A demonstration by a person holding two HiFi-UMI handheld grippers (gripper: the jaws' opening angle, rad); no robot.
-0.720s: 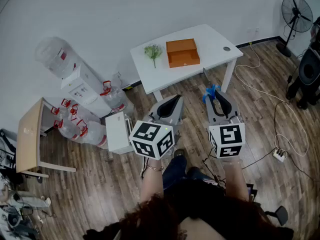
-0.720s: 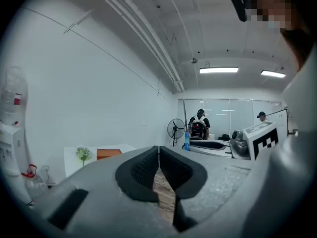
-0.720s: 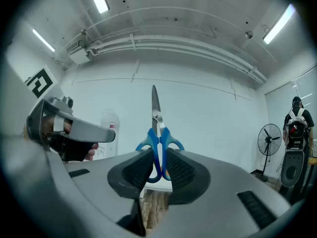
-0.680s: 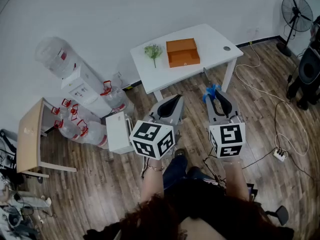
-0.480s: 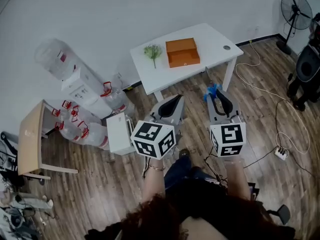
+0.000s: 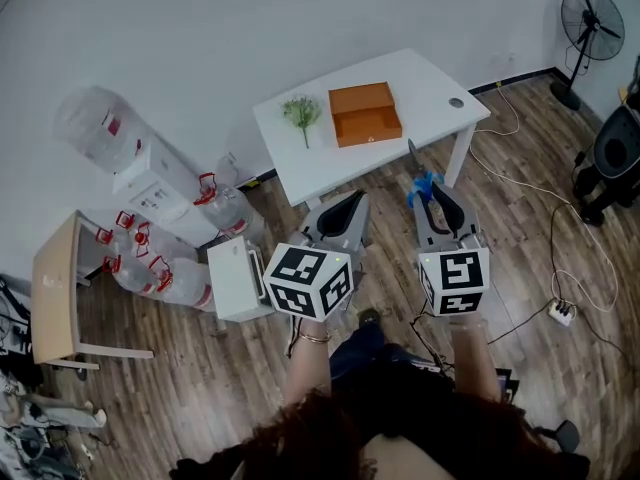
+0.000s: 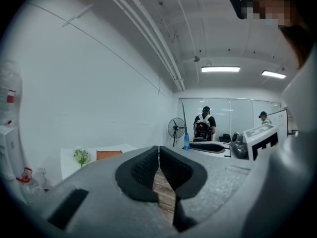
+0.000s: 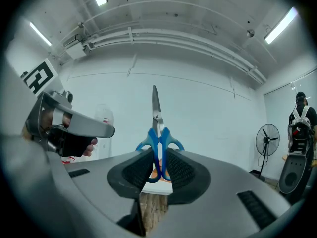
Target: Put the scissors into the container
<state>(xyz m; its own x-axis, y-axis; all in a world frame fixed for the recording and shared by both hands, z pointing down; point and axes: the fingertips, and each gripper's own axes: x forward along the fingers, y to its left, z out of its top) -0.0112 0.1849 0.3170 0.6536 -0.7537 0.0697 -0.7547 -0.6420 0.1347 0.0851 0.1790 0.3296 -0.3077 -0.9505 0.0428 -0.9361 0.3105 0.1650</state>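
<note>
Blue-handled scissors (image 8: 158, 143) stand blades-up between the pads of my right gripper (image 8: 159, 168), which is shut on their handles. In the head view the same scissors (image 6: 421, 181) stick out of my right gripper (image 6: 437, 200), over the floor short of the white table (image 6: 425, 78). The orange container (image 6: 365, 114) lies on that table, beyond both grippers. My left gripper (image 6: 338, 217) hangs to the left, its pads (image 7: 148, 167) pressed together with nothing between them.
A small green plant (image 6: 300, 113) lies on the table left of the container. Water bottles and a dispenser (image 6: 150, 193) crowd the left wall beside a wooden side table (image 6: 55, 288). A standing fan (image 6: 590, 28) and cables (image 6: 560, 268) are on the right.
The view has shifted slightly: the table and container sit a little nearer and more central. Both grippers hold the same pose, the scissors still in the right one.
</note>
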